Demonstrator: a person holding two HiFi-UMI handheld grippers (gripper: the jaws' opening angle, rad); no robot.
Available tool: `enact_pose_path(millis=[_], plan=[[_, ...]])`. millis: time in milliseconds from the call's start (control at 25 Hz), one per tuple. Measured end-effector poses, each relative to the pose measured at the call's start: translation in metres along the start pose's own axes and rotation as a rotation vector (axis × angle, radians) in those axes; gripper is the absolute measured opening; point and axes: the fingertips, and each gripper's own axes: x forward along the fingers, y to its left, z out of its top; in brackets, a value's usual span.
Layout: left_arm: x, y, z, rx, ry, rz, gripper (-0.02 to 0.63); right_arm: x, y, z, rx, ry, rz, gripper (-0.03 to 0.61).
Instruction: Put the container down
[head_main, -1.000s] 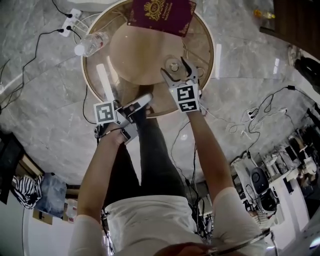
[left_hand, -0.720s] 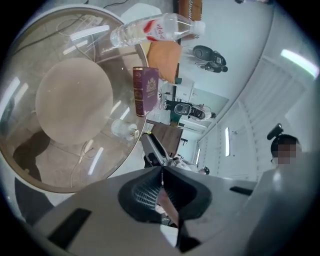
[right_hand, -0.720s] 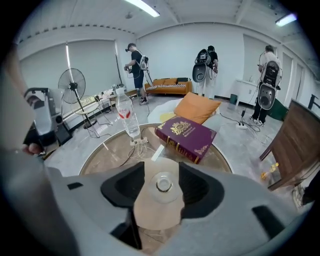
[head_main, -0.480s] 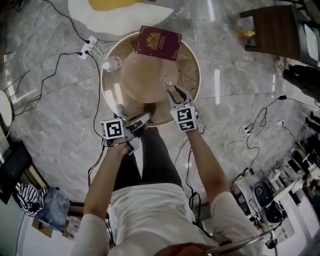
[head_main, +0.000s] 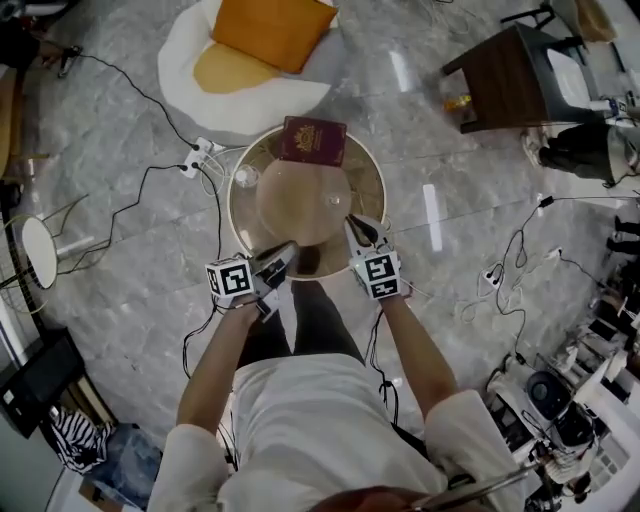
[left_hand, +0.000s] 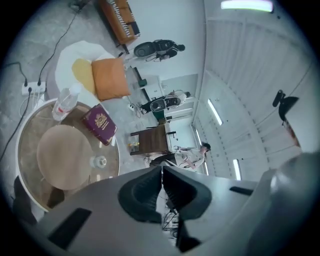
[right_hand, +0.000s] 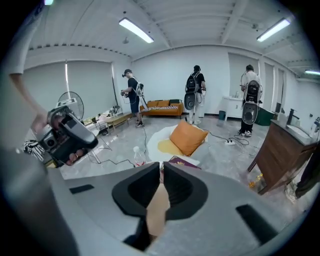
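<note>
marble floor (head_main: 130, 290) fills the head view, where the small clear container (head_main: 333, 201) stands free on the round table (head_main: 372, 190) at about 3 o'clock of its tan centre, with a maroon booklet (head_main: 313, 140) at 12, a water bottle (head_main: 245, 178) at 10, and the left gripper (head_main: 290, 250) at 7 and right gripper (head_main: 362, 228) at 5, neither touching it. left gripper view: its tongs are pressed together on nothing, the container off at 8 o'clock. right gripper view: the tongs have just been closing and are all but together, empty, so the set-down looks done, and i judge the next move is only to keep both tools clear of the table.
</note>
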Motion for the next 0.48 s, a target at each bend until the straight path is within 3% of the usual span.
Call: enact_pose_path(millis=[160, 480], plan=[[-0.022, -0.043, 0.016, 0.136, 0.030, -0.002, 0.017, -0.035, 0.017, 0.032, 0.041, -0.041, -0.061, 0.006], [-0.066, -0.098, 0.016, 0.252, 0.089, -0.064, 0.017, -0.095, 0.065, 0.069, 0.150, -0.124, -0.161, -0.003]])
